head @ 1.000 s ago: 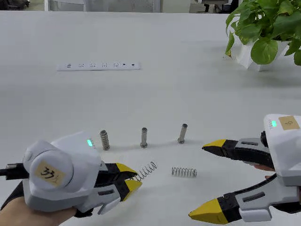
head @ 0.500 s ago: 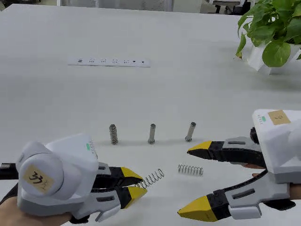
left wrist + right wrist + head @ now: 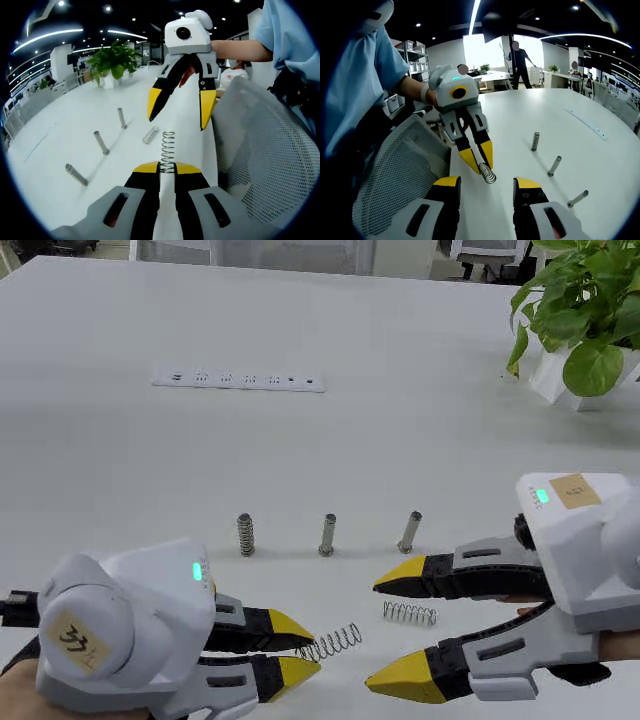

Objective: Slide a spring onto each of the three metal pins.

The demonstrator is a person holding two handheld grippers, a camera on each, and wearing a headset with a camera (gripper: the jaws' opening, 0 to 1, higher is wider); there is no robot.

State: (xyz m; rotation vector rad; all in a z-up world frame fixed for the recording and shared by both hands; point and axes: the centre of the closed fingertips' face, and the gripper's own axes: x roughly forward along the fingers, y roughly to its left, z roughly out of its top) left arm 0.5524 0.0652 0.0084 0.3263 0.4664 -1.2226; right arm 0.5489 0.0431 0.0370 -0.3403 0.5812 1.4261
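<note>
Yellow-tipped fingers (image 3: 287, 625) of left gripper (image 3: 312, 654) pinched on a spring (image 3: 335, 642); right gripper (image 3: 373, 633) wide apart near loose spring (image 3: 410, 613).

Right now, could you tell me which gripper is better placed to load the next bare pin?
Left: the left gripper is shut on a spring, while the right gripper is open and empty.

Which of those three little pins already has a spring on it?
The leftmost pin in the head view, wrapped in coils; middle pin and right pin are bare.
</note>
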